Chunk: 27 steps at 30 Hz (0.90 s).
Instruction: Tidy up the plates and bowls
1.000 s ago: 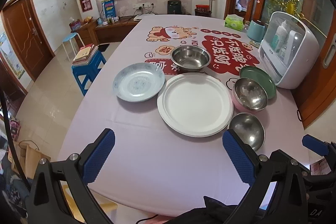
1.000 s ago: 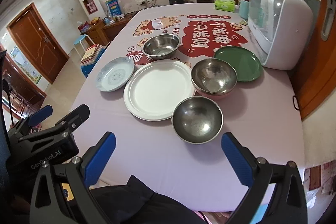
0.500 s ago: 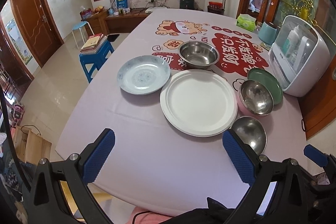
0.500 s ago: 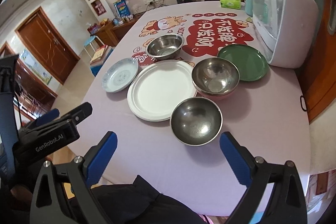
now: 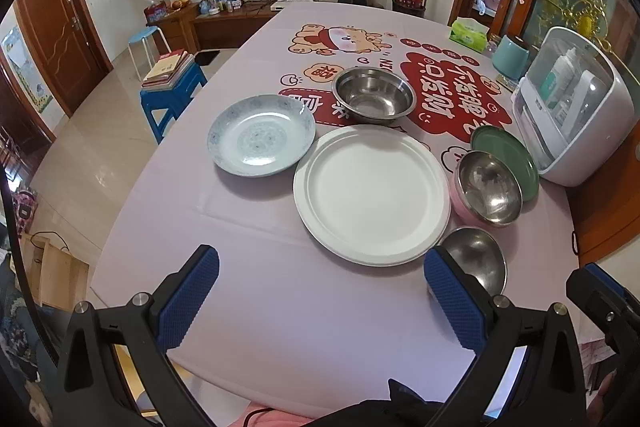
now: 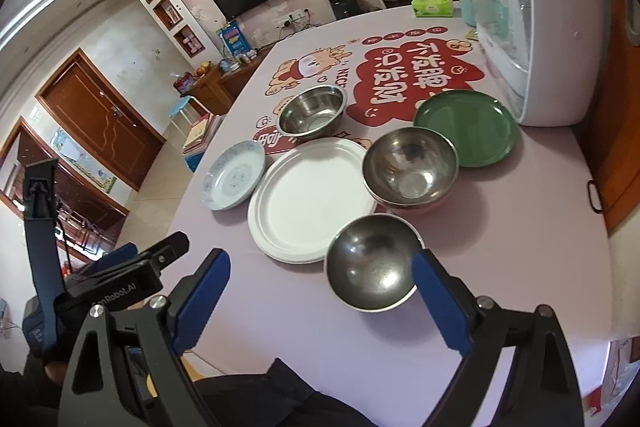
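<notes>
A large white plate [image 5: 370,193] lies mid-table, with a pale blue patterned plate [image 5: 260,135] to its left and a steel basin [image 5: 374,95] behind it. On its right stand a pink-sided steel bowl [image 5: 486,189], a green plate [image 5: 506,153] and a small steel bowl [image 5: 478,259]. My left gripper [image 5: 320,259] is open over bare cloth in front of the white plate. My right gripper [image 6: 320,261] has its jaws closing. The small steel bowl [image 6: 372,263] sits between its fingers, close to the right one, and the pads do not press on it.
A white domed appliance [image 5: 572,107] stands at the table's right edge, with a teal container [image 5: 510,57] and a green tissue box [image 5: 468,31] behind it. A blue stool with books [image 5: 172,83] stands on the floor to the left. The table's front edge is just below both grippers.
Both grippers have come lower and closer to the dishes. The small steel bowl now lies between the right fingers, which have narrowed a little. The left gripper has drifted left.
</notes>
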{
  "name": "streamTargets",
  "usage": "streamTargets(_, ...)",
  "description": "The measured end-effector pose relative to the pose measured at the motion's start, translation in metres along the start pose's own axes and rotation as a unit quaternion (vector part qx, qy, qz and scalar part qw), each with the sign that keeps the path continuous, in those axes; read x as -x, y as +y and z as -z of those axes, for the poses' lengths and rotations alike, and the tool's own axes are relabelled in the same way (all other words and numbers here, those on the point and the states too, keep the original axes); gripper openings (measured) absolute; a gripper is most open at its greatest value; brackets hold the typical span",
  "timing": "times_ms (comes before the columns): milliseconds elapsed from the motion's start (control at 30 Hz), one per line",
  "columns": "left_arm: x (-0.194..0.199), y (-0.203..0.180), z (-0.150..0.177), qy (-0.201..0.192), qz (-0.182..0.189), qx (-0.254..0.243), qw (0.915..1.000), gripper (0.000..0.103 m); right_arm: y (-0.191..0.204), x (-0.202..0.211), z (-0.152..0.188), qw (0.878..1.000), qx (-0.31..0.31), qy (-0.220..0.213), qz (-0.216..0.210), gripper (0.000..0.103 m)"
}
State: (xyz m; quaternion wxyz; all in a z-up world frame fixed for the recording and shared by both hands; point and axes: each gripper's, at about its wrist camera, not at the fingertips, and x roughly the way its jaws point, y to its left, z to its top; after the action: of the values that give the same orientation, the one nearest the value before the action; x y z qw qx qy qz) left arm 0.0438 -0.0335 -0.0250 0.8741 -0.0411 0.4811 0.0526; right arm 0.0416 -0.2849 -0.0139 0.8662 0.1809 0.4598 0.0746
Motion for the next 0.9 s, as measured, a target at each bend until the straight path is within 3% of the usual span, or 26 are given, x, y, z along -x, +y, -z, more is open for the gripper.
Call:
streamTargets(367, -0.043, 0.022, -0.016, 0.026, 0.018, 0.022, 0.9992, 0.102, 0.004, -0.038, -0.026, 0.999, -0.022, 0.027, -0.007, 0.087)
streamTargets(900, -0.146, 0.054, -0.035, 0.095, 0.045, 0.049, 0.9933, 0.091, 0.011, -0.143, -0.058, 0.989, -0.032, 0.141, 0.033, 0.061)
